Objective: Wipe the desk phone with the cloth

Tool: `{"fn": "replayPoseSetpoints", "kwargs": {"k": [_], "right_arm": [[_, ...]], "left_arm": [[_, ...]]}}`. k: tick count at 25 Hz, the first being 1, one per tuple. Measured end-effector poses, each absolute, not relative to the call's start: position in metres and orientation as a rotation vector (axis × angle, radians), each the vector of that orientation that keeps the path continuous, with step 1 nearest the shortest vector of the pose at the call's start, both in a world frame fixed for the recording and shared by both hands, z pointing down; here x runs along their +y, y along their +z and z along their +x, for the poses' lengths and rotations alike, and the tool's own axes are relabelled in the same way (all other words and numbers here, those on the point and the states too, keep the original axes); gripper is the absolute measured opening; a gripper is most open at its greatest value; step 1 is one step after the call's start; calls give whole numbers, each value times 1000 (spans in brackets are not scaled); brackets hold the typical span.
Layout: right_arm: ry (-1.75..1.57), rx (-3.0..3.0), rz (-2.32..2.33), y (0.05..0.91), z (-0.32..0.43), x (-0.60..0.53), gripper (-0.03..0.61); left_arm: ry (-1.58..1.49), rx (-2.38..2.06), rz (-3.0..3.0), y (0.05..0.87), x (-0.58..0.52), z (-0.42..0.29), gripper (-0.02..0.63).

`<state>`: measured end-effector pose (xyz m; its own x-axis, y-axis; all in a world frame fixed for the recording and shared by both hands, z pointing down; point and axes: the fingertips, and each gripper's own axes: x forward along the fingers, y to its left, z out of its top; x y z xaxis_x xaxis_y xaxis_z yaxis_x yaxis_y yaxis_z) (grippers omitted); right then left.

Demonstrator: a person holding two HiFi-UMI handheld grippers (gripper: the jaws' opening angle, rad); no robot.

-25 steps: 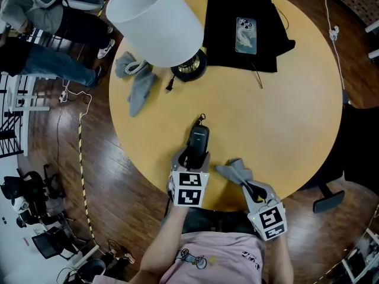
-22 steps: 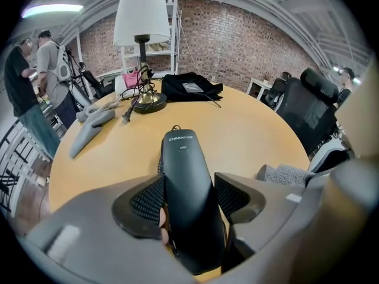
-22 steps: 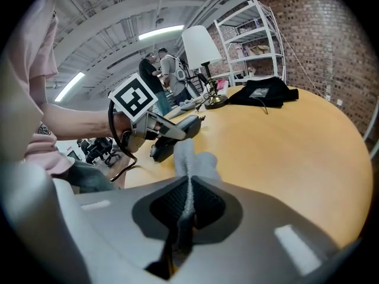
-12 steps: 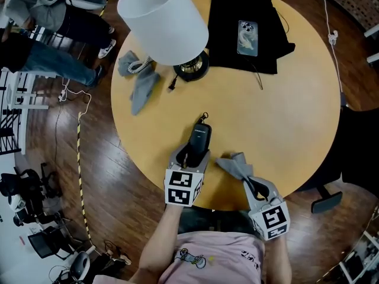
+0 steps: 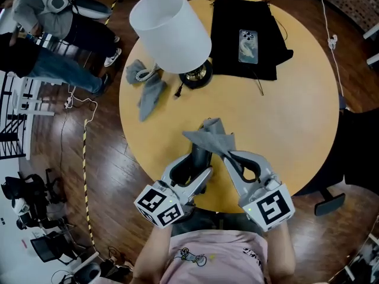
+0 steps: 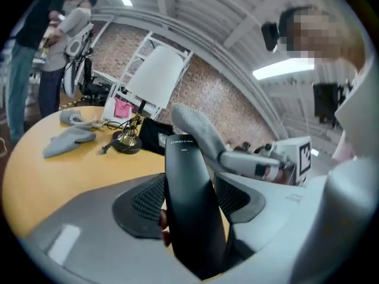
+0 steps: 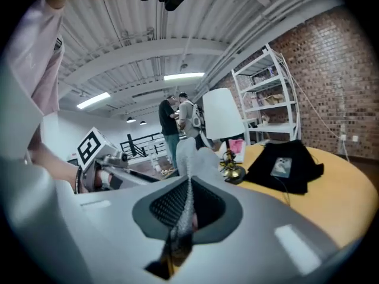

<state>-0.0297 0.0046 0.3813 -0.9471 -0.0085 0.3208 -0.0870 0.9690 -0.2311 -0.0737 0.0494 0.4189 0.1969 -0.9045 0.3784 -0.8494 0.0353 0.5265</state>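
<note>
Table, head view: round yellow tabletop [image 5: 296, 117] over a dark wood floor [image 5: 71, 158]; a white-shaded lamp [image 5: 172, 31] and a spare grey cloth [image 5: 148, 96] sit well beyond the tips of both tools.
Change, head view: both grippers have come up off the tabletop since a second ago. The desk phone handset [image 5: 198, 155], which lay flat, now rides tilted in the air. The cloth [image 5: 213, 138], which trailed near the table edge, now drapes over the handset's far end.
Left gripper, head view: my left gripper [image 5: 192, 167] has its jaws spread around the handset's sides.
Right gripper, head view: my right gripper [image 5: 230, 157] sits just beside the left one, tips at the cloth.
Containers, head view: I see no box, tray or bin. The nearest thing to one is a black fabric pouch [image 5: 228, 46] far ahead of the tips, with a smartphone [image 5: 249, 45] lying on top of it, not inside.
Handset, left gripper view: it stands between my left pads, clamped by its flanks in a wide grip. The cloth touches its top end, coming from the right tool's side.
Cloth, right gripper view: my right jaws are pinched together on a thin fold of cloth; the rest rises ahead of the tips.
Meaning: I judge the pick-up done and the wiping just starting. Only the top end is covered, so the body remains to rub.
</note>
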Motion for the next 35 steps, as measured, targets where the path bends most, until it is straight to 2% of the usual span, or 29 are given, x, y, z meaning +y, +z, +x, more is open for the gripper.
{"fn": "replayPoseSetpoints", "kwargs": {"k": [3,7,14,20,24,29,32,35], "right_arm": [[522,-2851,-178,371,-24,56,15],[772,-2860,-401,348,-18,98,15],[867,-3078,-179,291,-64,12,15],[914,-2953,-587,298,-47,98,15],[977,-2897,-587,309,-33,113,15],[1136,-3030,-302,286,-73,34,14],[1133,-3082,-498,251,-72,46,15],[891,-3009,-868,246,-41,110,15]], "left_arm": [[-417,-1567,1807,386,52,-81,268],[-630,-1456,1855,357,61,-83,268],[-941,-1326,1878,314,80,-81,268],[-1267,-1233,1846,286,90,-111,268],[-1352,-1145,1848,280,99,-115,268],[-1291,-1101,1918,271,100,-89,268],[-1291,-1163,1881,276,96,-92,268],[-1350,-1168,1843,276,98,-106,268]]}}
